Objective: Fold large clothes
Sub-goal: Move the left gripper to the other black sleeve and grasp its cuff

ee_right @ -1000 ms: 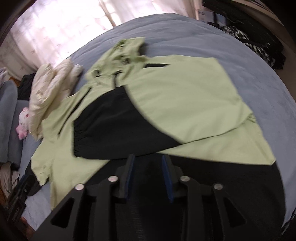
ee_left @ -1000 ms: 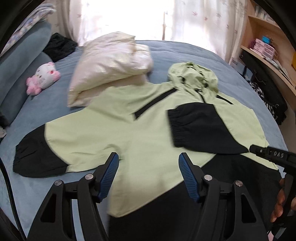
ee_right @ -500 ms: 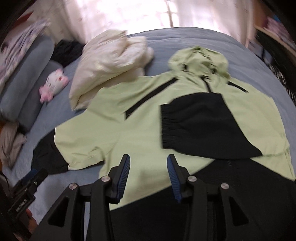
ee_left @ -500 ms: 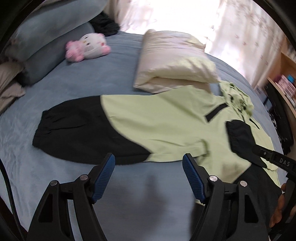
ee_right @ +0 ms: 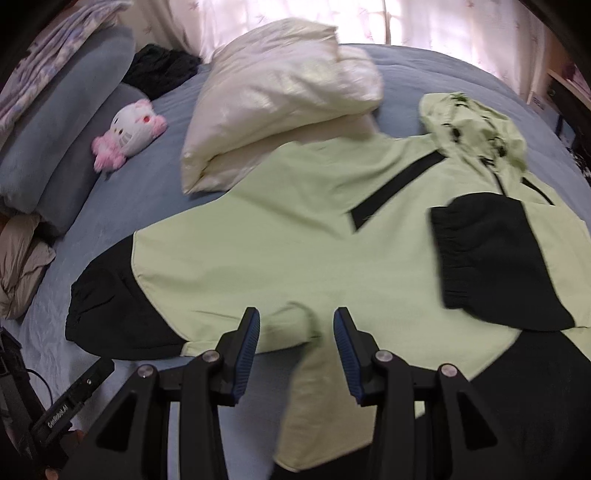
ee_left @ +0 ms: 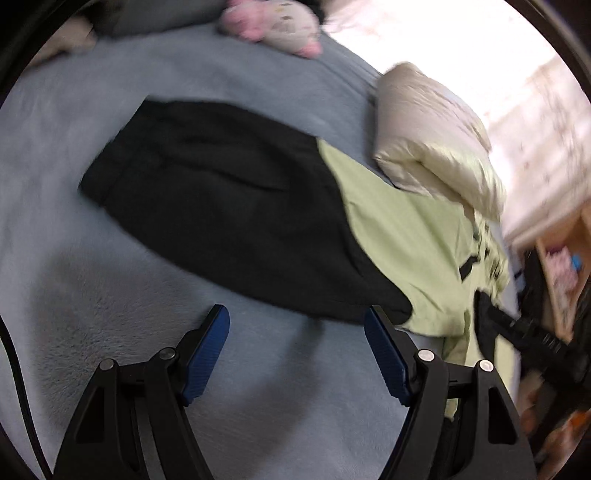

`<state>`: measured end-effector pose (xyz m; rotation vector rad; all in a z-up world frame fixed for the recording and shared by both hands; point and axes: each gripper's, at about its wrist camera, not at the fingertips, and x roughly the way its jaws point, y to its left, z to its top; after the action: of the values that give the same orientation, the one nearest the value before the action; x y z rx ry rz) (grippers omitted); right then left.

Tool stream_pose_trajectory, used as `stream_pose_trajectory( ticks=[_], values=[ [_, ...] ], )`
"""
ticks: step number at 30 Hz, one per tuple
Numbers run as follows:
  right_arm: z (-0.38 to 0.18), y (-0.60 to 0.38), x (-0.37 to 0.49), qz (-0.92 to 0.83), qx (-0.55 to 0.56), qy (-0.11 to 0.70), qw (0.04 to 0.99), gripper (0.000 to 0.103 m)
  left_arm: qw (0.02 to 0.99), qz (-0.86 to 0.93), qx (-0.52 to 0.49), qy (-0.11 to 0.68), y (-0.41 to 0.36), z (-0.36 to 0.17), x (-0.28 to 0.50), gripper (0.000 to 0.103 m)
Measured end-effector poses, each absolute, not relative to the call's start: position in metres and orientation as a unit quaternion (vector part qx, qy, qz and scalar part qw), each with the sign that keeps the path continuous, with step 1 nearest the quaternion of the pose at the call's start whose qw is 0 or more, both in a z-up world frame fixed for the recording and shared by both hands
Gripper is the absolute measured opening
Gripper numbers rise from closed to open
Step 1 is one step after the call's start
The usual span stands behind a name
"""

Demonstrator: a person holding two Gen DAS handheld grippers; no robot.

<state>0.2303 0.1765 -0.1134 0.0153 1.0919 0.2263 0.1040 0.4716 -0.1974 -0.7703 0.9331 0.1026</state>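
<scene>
Bedroom, daylight through pale sheer curtains (ee_right: pixel 424 22) at far side. Bed (ee_right: pixel 155 192) covered in blue-grey plush spread, short nap, faintly brushed texture in left wrist view.

Jacket (ee_right: pixel 295 229): large, hooded, pale green smooth woven cloth with black lower sleeves and black hem panel. Lying flat across middle of bed, front up. Hood (ee_right: pixel 476 129) crumpled, at jacket's far end toward curtains. Black diagonal zip strip (ee_right: pixel 395 192) on chest. One sleeve (ee_right: pixel 491 262) folded inward over body, black, gathered elastic cuff. Other sleeve (ee_left: pixel 229 206) stretched straight out on spread, black portion broad and tapering to cuff.

Pillow (ee_right: pixel 277 96): cream, satin sheen, puffy, rectangular, touching jacket's shoulder on far side. Plush toy (ee_right: pixel 127 133): white and pink, rounded, well apart from jacket beyond outstretched sleeve. Grey bolsters (ee_right: pixel 62 122) beyond toy at bed edge. Dark clothing heap (ee_right: pixel 162 66) behind pillow. Wooden shelf (ee_left: pixel 557 273) beyond hood end, blurred.

Left gripper (ee_left: pixel 297 343): black frame, blue ribbed pads (ee_left: pixel 210 354), spread wide, nothing between, over bare spread just beside outstretched sleeve.

Right gripper (ee_right: pixel 295 347): same build, blue pads (ee_right: pixel 247 350) moderately apart, nothing pinched, above jacket's near edge by underarm fold.
</scene>
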Motion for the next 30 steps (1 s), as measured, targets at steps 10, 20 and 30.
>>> stream_pose_trajectory(
  ticks=[10,20,30],
  values=[
    [-0.137,0.208,0.229,0.14,-0.016,0.53,0.836,0.042,0.816,0.062,-0.442,0.367,0.493,-0.208,0.098,0.074],
    [-0.143,0.223,0.23,0.195,-0.026,0.512,0.836,0.042,0.806,0.123,-0.474,0.333,0.529,-0.208,0.111,0.074],
    [-0.158,0.207,0.238,0.222,0.013,0.521,0.824,0.042,0.799,0.179,-0.478,0.318,0.546,-0.213,0.125,0.024]
  ],
)
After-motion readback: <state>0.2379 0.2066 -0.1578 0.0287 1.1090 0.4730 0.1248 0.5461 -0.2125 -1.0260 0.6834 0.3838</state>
